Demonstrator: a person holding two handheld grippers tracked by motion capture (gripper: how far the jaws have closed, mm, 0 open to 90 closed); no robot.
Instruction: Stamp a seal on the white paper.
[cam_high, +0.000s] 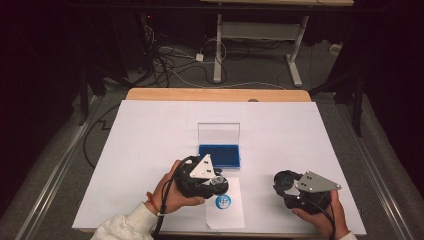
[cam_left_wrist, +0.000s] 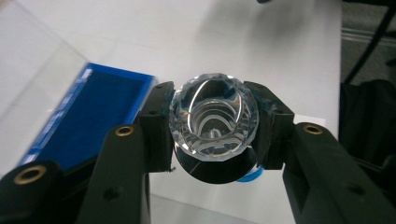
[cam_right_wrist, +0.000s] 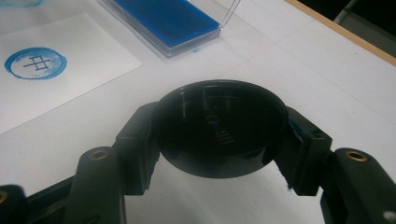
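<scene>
Left gripper (cam_left_wrist: 214, 135): your two black jaws are clamped on the stamp, one against each side of its handle.
Stamp (cam_left_wrist: 214, 122): a clear faceted crystal-like handle, round, with cut facets around its rim, set above a black round base. You hold it over the paper slip, just in front of the ink pad.
Right gripper (cam_right_wrist: 219, 140): your jaws grip the cap from both sides.
Cap (cam_right_wrist: 219, 128): a round black glossy piece, shallow and smooth, with reflections on its face. You hold it above the white sheet, well to the right of the stamp.
Paper slip (cam_high: 226, 207): a small white rectangle, flat at the table's near edge, bearing a round blue stamped mark (cam_right_wrist: 35, 62) with a cross-shaped figure.
Ink pad (cam_high: 219, 155): a flat rectangular blue pad in a clear plastic case, its transparent lid (cam_high: 219, 133) standing upright at the far side.
Table (cam_high: 150, 135): covered by a smooth white sheet, with a wooden edge at the far side.
</scene>
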